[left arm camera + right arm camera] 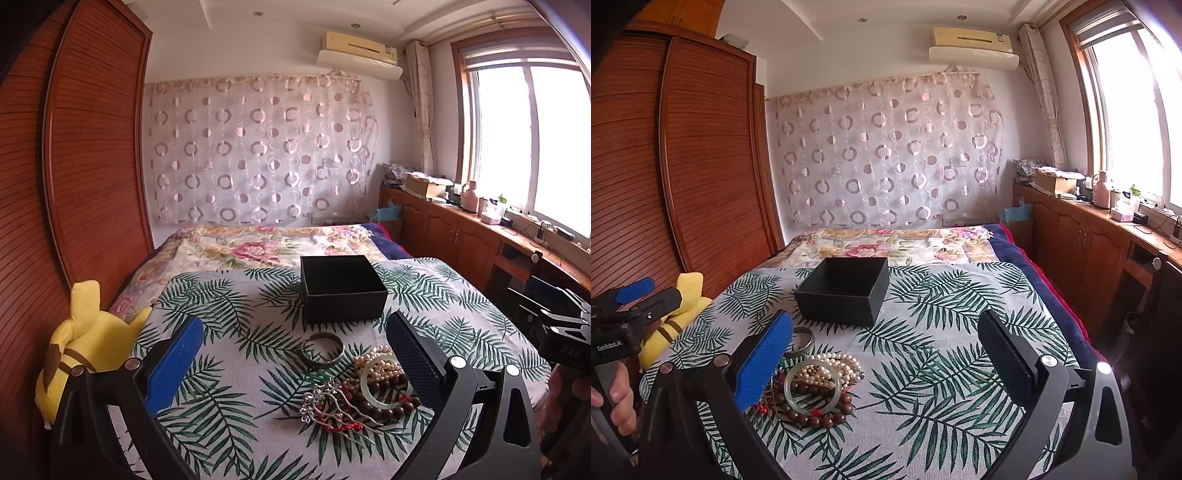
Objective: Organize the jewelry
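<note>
Both tongs wide apart, nothing in either. Left tongs [295, 354] hover over the leaf-print cloth [236, 369], framing the jewelry pile. Right tongs [886, 354] sit further right, so the pile falls by their blue finger, partly hidden behind it.

Pile, from the left wrist view: metal bangle [322, 353] lies alone at the near-box edge, apart from the rest. Just right of it, the pearl strand [376, 363], with a pale jade bangle [384, 387] resting on the pearls and on the brown wooden bead bracelet [388, 398]. Silver hairpin [332, 402] at the front, tangled with red cord, we think; that knot is hard to read.

Black box [341, 288] is open and looks empty, sitting on the cloth just beyond the pile. Cloth is spread on the bed [258, 243]. Yellow plush toy [85, 343] at the left edge, out of our way.

Step, as we judge it: none of the pile appears to be boxed yet, so we're at picking the first piece.

Next move, our call:
- take the metal bangle first, since it's free of the tangle
- left tongs are better lined up for it
- drop low, span one wall of the ring, close
- carry forward over the box rim and release inside

Risks: soft bedding gives under pressure, and the stacked pieces will probably drag each other if we grab there first.
</note>
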`<state>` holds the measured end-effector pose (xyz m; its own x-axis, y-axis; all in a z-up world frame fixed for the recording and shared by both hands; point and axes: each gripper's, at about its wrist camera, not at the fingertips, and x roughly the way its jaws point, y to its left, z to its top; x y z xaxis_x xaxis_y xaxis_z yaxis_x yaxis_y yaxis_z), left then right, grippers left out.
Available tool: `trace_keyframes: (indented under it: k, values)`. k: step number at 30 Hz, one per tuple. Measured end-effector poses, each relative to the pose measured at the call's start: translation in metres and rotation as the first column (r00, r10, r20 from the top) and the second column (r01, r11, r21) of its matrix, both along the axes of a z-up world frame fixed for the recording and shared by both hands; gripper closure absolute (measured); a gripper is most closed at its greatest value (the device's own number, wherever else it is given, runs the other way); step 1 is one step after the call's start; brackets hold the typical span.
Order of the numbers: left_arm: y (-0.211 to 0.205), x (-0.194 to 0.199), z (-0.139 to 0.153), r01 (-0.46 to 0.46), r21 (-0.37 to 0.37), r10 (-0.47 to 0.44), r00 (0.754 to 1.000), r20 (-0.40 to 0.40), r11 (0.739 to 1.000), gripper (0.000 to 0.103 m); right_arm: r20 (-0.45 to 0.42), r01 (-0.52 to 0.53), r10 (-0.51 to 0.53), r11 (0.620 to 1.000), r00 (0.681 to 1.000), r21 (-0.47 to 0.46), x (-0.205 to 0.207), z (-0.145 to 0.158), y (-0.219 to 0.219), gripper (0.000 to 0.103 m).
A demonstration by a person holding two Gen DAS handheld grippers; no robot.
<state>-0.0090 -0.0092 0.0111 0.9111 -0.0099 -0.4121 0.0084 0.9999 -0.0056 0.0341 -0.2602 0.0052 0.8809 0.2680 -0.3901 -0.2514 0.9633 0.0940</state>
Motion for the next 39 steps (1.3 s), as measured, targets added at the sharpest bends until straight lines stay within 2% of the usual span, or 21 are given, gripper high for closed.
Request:
trace_keyframes:
  k: [39]
  values:
    - [-0.0005, 0.0011, 0.0015, 0.003, -0.003, -0.003, 1.0, -0.004, 1.0, 0.007, 0.002, -0.006, 0.006, 1.0, 1.0, 0.0, -0.001, 0.005, 0.0021, 0.002]
